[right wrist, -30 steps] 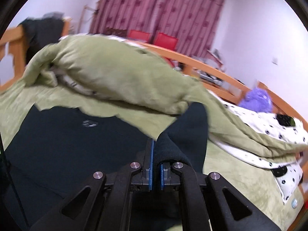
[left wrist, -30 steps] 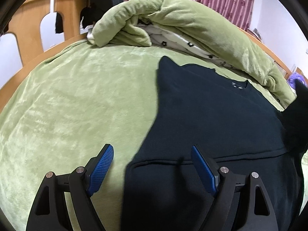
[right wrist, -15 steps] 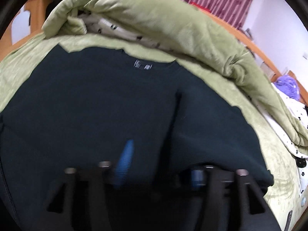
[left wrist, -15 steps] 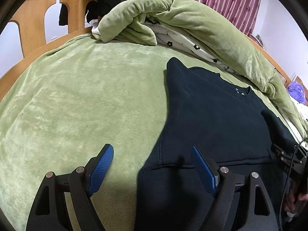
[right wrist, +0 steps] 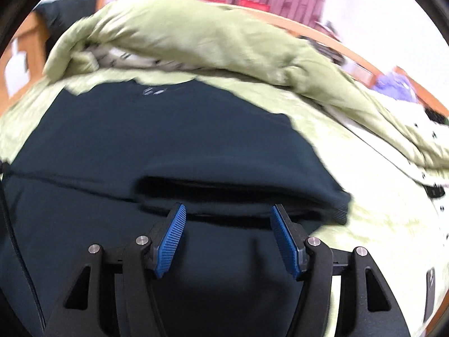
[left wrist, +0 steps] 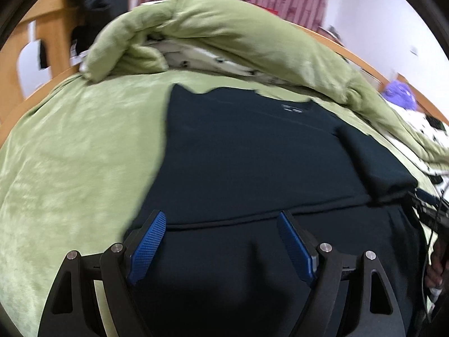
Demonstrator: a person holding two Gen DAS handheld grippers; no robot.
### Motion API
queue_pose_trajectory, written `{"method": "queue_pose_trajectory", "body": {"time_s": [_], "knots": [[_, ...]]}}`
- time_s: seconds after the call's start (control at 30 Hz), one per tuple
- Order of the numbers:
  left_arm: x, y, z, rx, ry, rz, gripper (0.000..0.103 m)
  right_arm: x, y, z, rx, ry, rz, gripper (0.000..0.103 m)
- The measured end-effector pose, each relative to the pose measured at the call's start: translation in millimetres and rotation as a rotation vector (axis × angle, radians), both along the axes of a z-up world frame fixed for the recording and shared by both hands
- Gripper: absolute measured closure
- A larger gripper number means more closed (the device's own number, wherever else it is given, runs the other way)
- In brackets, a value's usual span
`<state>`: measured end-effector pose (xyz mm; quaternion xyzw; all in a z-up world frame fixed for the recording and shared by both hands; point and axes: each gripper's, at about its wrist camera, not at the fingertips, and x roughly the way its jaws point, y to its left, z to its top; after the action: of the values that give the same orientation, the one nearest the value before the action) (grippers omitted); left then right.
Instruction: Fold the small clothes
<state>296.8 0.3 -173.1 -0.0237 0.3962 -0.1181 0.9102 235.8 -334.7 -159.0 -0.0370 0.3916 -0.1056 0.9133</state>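
Sweatshirt (left wrist: 252, 151), dark navy, lies flat on the green bed cover (left wrist: 73, 151), filling the centre and lower part of both frames, its collar label toward the top. One sleeve (left wrist: 373, 157) is folded in over the body at the right of the left wrist view. Both the left hand-held gripper (left wrist: 221, 241) and the right hand-held gripper (right wrist: 227, 233) hover above the fabric with blue pads spread wide, holding nothing. A rumpled green duvet (right wrist: 196, 33) stretches across the upper frame.

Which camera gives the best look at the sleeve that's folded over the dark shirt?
The right wrist view: the folded sleeve lies right before the open right claw. The left wrist view shows it off to the side.
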Motion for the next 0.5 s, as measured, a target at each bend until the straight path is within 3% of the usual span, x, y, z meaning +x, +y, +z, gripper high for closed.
{"method": "queue_pose_trajectory", "body": {"time_s": [0.13, 0.37, 0.5], "knots": [[-8, -53, 6, 0.029, 0.006, -0.074, 0.023, -9, -40, 7, 0.094, -0.025, -0.066, 0.041], [-10, -149, 18, 0.044, -0.004, -0.181, 0.023, -21, -81, 8, 0.061, -0.050, -0.089, 0.042], [-9, -193, 13, 0.058, 0.000, -0.217, 0.023, -25, -108, 1, 0.099, -0.046, -0.101, 0.041]]}}
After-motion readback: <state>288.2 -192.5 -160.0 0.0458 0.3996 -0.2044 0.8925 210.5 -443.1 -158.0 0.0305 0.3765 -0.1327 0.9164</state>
